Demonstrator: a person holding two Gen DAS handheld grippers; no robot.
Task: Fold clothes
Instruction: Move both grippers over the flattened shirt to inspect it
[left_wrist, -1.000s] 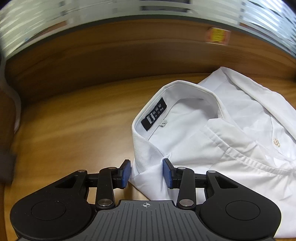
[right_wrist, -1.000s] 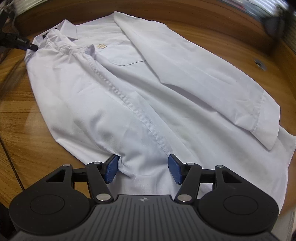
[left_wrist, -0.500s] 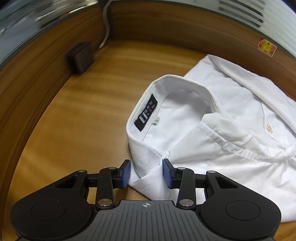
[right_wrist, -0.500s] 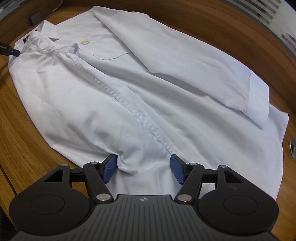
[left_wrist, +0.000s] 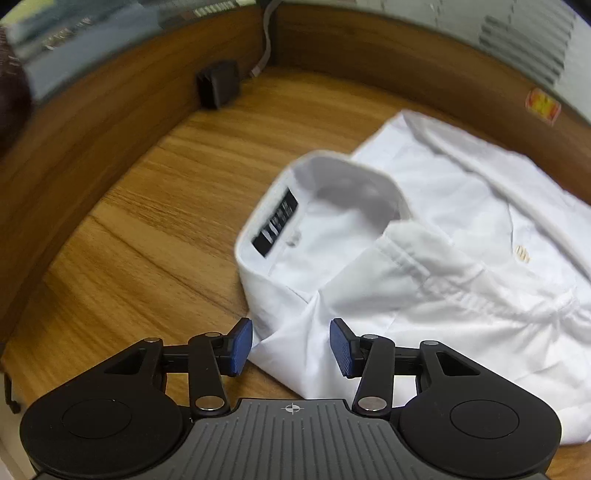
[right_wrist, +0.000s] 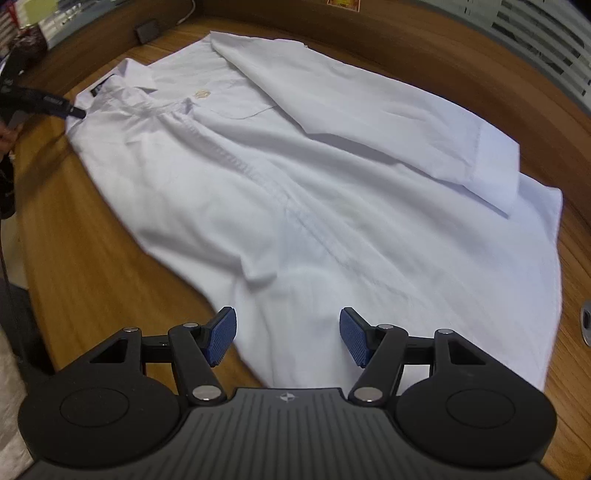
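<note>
A white shirt (right_wrist: 332, 192) lies spread front-up across the wooden worktop (left_wrist: 147, 236), filling most of the right wrist view, with one sleeve (right_wrist: 388, 110) folded over its upper right part. In the left wrist view the collar (left_wrist: 332, 173) with a black label (left_wrist: 275, 221) sits at the centre of the frame. The left gripper (left_wrist: 291, 347), at the bottom centre, has its jaws parted, a fold of shoulder cloth lying between the blue pads (left_wrist: 242, 345) without being pinched. The right gripper (right_wrist: 288, 341), bottom centre of its own view, also has its jaws wide apart over the hem, holding nothing. A small black box (left_wrist: 218, 88) stands against the wooden wall in the upper left.
</note>
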